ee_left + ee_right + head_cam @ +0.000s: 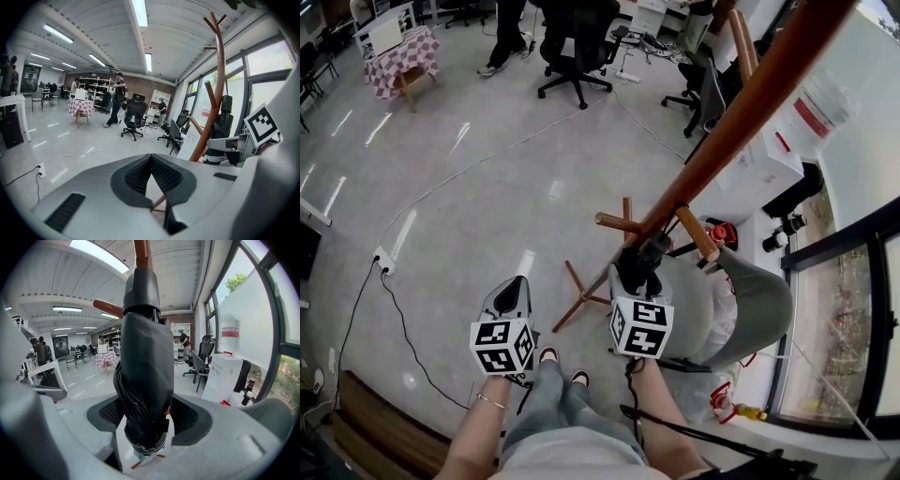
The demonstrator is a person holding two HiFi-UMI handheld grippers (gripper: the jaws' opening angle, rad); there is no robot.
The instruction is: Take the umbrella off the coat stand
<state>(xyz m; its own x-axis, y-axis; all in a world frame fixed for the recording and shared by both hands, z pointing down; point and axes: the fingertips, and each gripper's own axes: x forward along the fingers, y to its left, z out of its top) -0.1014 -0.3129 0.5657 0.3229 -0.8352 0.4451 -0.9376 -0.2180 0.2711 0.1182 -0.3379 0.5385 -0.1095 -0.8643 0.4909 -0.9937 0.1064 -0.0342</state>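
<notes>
The right claw (147, 414) stands released and wide, its two dark ribbed pads (108, 414) flanking the folded black fabric umbrella (143, 371). The pads sit just beside the umbrella's sides, and a thin sliver of gap shows at the pad on the view's right, so no squeeze can be seen. The umbrella hangs upright between them, its rounded black cap at the top and its strapped lower end just below the pads. It is still on the reddish-brown wooden coat stand (741, 112), right against the pole and just under a ring of short wooden pegs (698, 234). The left claw (151, 161) is clenched on nothing, its pads meeting at the tips, and it is held to the left of the stand, apart from both stand and umbrella. The stand's splayed wooden feet (572, 305) rest on the glossy grey floor (487, 187). Beyond the pole are a white box (759, 169) and a tall window (853, 319), and farther off across the room stands a black swivel office chair (577, 42).
</notes>
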